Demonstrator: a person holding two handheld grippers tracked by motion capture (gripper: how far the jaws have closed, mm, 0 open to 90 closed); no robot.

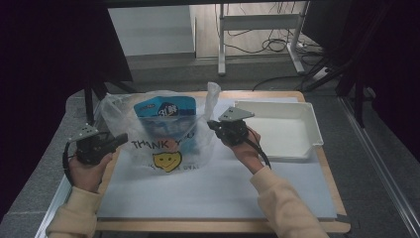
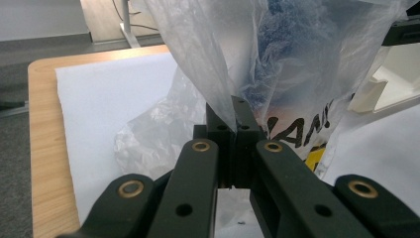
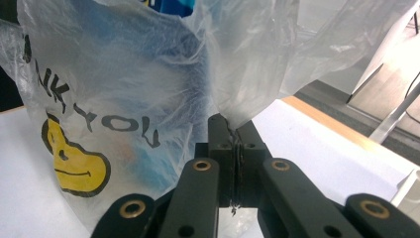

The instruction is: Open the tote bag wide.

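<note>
Each hand-held gripper, left point(image 1: 120, 138) and right point(image 1: 213, 124), pinches the plastic bag point(image 1: 163, 144) at frame centre, holding the blue pouch point(image 1: 166, 111) inside; next, I judge, comes a level lift.

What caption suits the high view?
Two claws, left and right, pinch a smiley plastic bag holding a blue packet.

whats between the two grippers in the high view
The clear plastic bag with the smiley face stretches between the left gripper and right gripper, each pinching a side of it. A blue packet stands inside it.
</note>
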